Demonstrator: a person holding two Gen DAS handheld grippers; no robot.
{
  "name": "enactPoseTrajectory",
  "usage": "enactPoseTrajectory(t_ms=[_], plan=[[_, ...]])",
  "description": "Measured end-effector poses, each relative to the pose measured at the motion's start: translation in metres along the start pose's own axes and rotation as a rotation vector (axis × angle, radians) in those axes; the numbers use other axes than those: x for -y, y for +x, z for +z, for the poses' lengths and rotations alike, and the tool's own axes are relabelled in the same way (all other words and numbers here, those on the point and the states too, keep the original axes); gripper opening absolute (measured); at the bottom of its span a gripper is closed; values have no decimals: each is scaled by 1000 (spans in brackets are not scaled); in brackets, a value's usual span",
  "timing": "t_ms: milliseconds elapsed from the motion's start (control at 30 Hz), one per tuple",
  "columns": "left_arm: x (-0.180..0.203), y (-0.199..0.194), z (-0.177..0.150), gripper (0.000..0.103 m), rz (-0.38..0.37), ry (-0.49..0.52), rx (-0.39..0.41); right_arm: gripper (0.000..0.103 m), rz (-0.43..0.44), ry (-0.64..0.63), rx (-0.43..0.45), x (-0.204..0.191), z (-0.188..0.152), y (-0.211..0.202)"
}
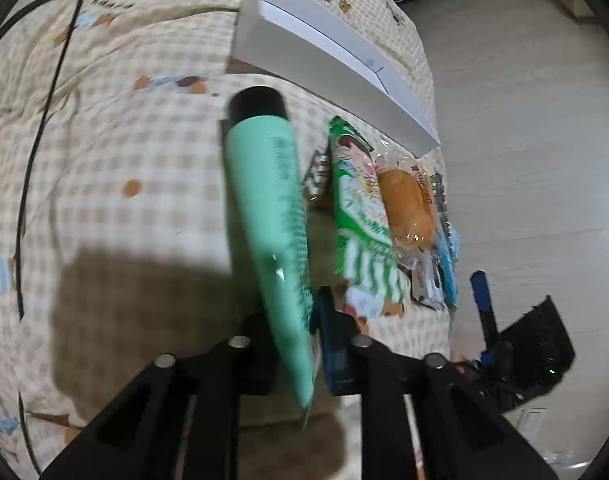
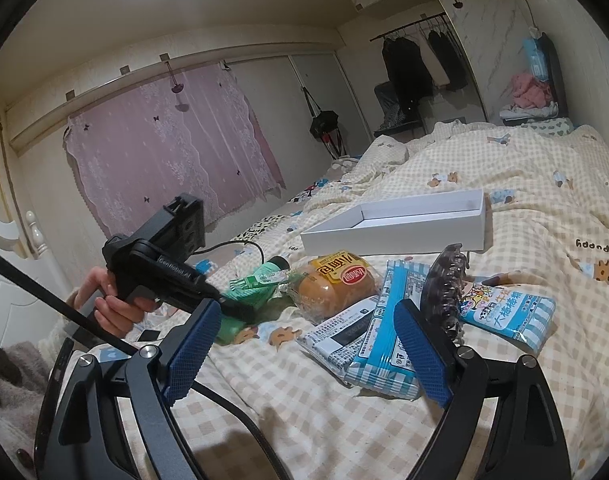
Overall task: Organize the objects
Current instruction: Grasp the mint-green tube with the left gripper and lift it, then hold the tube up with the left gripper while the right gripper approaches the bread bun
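My left gripper (image 1: 304,360) is shut on the flat end of a mint-green tube (image 1: 268,208) with a black cap, held over the checked bedspread (image 1: 124,140). To the tube's right lie a green snack packet (image 1: 360,216) and a wrapped bun (image 1: 408,208). In the right wrist view a hand (image 2: 112,304) holds the left gripper (image 2: 232,304) at the green tube (image 2: 260,280). My right gripper (image 2: 308,348) stands open, low over blue-and-white packets (image 2: 388,340). Beside them are the bun (image 2: 336,284), a dark hair claw (image 2: 444,284) and a milk-candy packet (image 2: 508,312).
An open white box (image 2: 404,228) sits on the bed behind the pile, also the white box (image 1: 324,64) past the tube. A black cable (image 1: 36,160) loops across the bedspread at left. The bed edge drops to the pale floor (image 1: 524,120) at right.
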State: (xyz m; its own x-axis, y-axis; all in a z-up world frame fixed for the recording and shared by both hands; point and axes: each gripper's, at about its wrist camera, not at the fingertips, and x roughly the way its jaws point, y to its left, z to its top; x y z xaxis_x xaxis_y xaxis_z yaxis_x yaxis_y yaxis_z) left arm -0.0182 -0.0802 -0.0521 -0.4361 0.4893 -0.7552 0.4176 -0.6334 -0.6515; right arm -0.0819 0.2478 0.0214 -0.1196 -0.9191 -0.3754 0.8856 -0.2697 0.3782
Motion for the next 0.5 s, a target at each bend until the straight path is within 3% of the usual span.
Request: enactPoseTrajectory(t_ms=[300,500], plan=[[1,-21,-16,13,97,126,26,89,0,1,-1,1,-1,1],[27,-23,-29,13,206,319,99,89,1,1,-7,3,-2,3]])
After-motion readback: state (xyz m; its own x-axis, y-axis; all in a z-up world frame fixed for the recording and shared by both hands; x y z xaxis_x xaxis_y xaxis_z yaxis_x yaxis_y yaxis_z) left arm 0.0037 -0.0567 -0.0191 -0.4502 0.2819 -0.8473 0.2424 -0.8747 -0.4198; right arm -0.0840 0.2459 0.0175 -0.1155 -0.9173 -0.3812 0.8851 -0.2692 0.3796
